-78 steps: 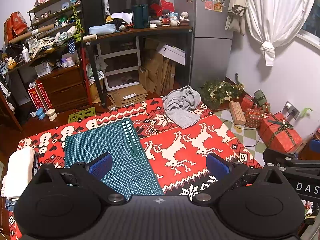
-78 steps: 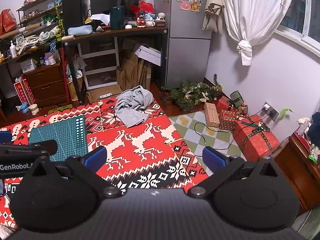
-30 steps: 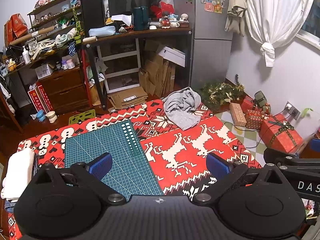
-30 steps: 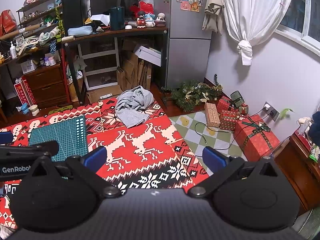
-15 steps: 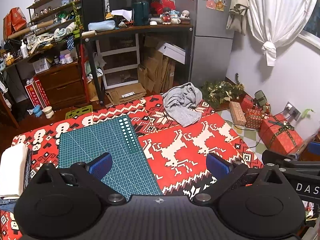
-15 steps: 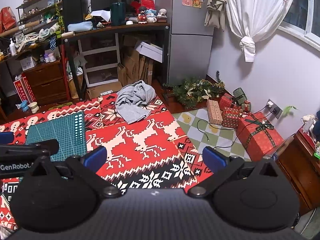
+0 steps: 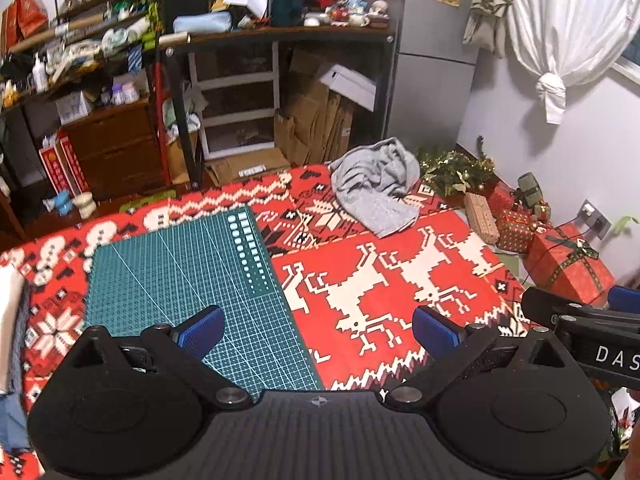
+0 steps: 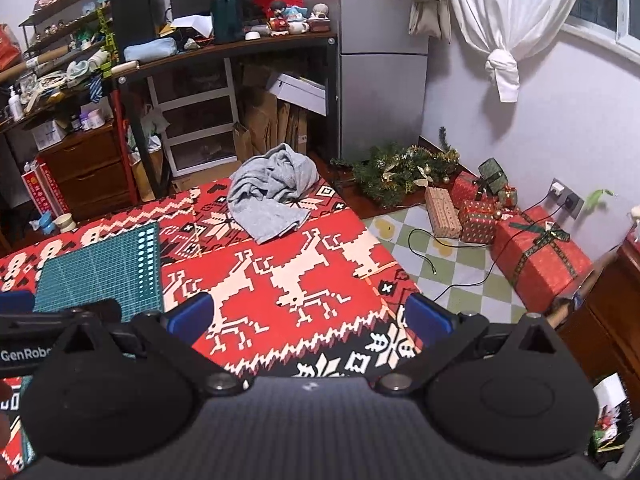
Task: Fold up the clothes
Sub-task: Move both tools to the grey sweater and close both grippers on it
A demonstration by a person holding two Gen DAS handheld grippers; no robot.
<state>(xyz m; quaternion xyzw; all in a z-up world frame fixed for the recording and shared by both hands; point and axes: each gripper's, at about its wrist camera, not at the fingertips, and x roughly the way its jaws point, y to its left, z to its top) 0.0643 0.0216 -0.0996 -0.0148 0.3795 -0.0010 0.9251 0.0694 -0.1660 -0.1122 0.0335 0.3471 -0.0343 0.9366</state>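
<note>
Left gripper [image 7: 318, 330]: jaws apart, empty, above green mat [image 7: 180, 276]
Right gripper [image 8: 308, 318]: jaws apart, empty
Grey garment [image 8: 272, 192]: crumpled at red cloth's [image 8: 280, 280] far edge

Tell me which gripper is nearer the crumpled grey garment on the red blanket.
Right, though only slightly. The grey garment lies ahead of the right gripper, a little to its left; from the left gripper it sits ahead and further off to the right. Both are open and well short of it.

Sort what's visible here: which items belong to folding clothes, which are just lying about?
Job: crumpled grey garment; red patterned cloth under it; left gripper and right gripper, jaws open.
Lying about: green cutting mat; wrapped gifts; wreath; cardboard boxes.
</note>
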